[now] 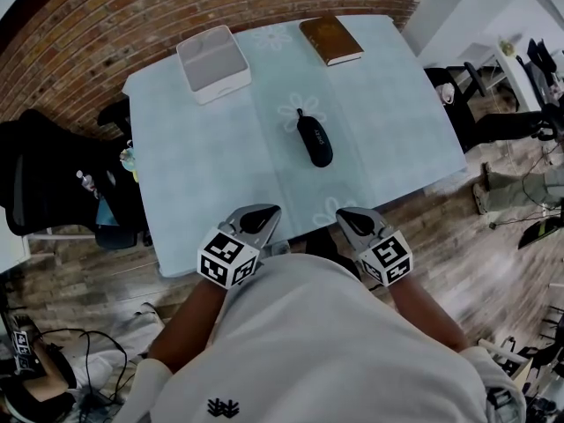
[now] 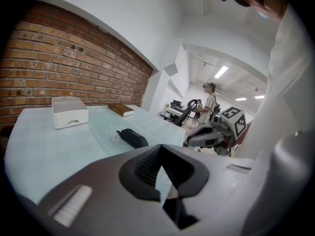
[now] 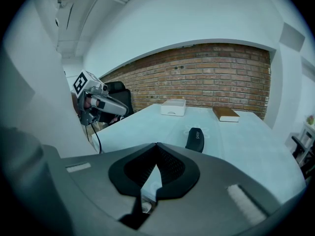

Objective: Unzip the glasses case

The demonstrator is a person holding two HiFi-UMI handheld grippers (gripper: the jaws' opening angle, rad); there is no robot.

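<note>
Black glasses case near the middle of the pale blue-green surface, flat on a white flower print. Lies lengthwise away from the person, far end angled a little to the left. Looks closed; zip too small to make out, with only a small tab showing at the far end. Untouched, well apart from both grippers.

Left gripper low over the near edge of the surface, close against the person's white shirt. Jaws closed, tips together, nothing between them. Points forward and slightly right, the case off to the left of its own view.

Right gripper level with it at the same near edge, just beside the shirt. Jaws likewise pressed together and empty. Shows the case ahead and a little to the right in its own view.

Marker cubes behind the jaws, one on the left and one on the right, both tilted up towards the head camera.

White open box at the far left corner of the surface, brown book at the far edge to its right, both well apart from the case. Brick wall beyond the far edge. Black chair on the wooden floor left of the surface.
</note>
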